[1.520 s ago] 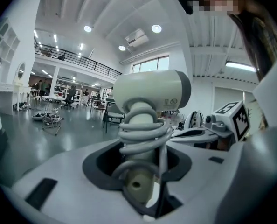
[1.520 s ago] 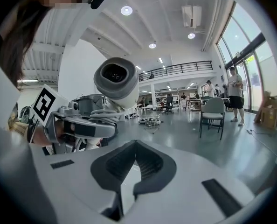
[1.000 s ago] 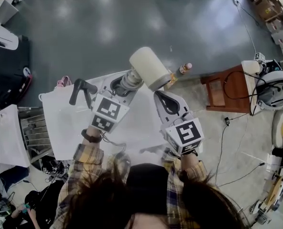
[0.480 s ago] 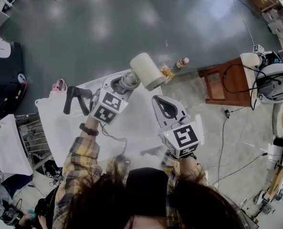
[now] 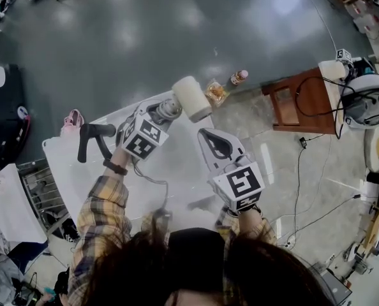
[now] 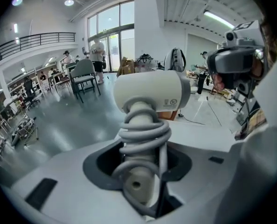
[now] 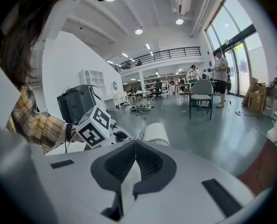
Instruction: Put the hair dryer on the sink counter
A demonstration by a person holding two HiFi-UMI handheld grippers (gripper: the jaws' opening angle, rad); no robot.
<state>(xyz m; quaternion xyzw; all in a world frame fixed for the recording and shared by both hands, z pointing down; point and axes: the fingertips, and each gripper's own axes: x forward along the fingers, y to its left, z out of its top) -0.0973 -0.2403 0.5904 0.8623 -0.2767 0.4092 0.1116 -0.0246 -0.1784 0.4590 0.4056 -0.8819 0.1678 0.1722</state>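
Two jaws of the left gripper (image 6: 139,169) were clamped on the cord-wrapped handle of the cream plastic hair dryer (image 6: 148,90), which was held in the air by the far edge of the white counter (image 5: 177,171). The right gripper (image 7: 135,160) had its jaws pressed together on nothing. A black bent fixture (image 5: 90,136), perhaps a tap, stood at the counter's left.

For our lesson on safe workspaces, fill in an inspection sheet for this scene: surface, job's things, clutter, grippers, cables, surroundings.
Surface: white counter with a black tap.
Job's things: hair dryer held in the air, not set down.
Clutter: bottle, snack bag and pink shoe on the floor.
Grippers: left gripper shut on the dryer's handle; right gripper shut, empty.
Cables: cord wound round the handle; black cables on the floor.
Surroundings: grey floor, wooden chair at right.
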